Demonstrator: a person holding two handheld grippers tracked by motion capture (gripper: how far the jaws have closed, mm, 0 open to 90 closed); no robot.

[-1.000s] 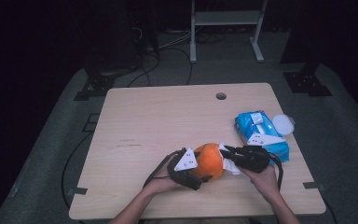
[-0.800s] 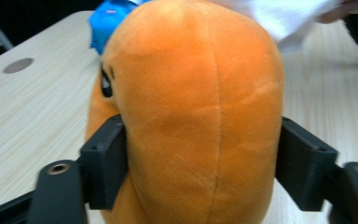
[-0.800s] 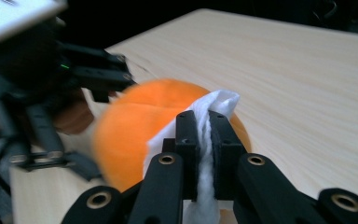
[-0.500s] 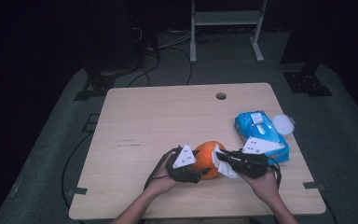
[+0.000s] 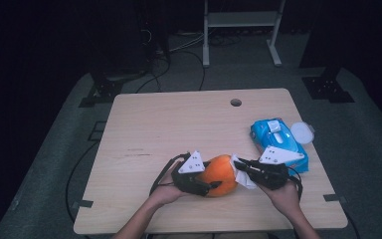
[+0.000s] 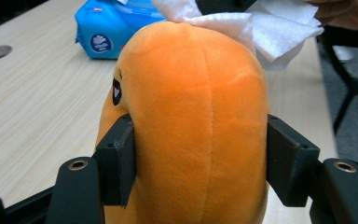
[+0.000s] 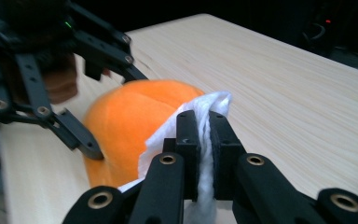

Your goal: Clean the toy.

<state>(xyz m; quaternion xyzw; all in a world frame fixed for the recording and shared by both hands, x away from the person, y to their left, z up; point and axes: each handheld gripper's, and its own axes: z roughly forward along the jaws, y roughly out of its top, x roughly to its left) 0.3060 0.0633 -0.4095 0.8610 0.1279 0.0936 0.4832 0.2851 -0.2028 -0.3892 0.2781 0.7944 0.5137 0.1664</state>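
Dark flooring and cables are surrounding the pale wooden table (image 5: pixel 179 129), which is carrying everything you are working with at its near edge. At left, your left hand (image 5: pixel 165 191) is holding the left gripper (image 5: pixel 214 185), whose jaws have just been closing and are now pressing on both sides of the orange plush toy (image 5: pixel 220 174); in the left gripper view the two black pads (image 6: pixel 117 161) are sinking into the toy's flanks beside its small dark eye (image 6: pixel 116 91). The toy is sitting near the table's front edge, between the two grippers. To its right, the right gripper (image 5: pixel 241 167) is clamping a white wipe (image 5: pixel 243 178) with its jaws fully together, and the wipe is lying against the toy's right side. Your right hand (image 5: pixel 283 195) is gripping that tool. Farther right and slightly farther back, a blue wipes packet (image 5: pixel 278 143) is lying flat, with a round white lid (image 5: pixel 302 132) just beside it.
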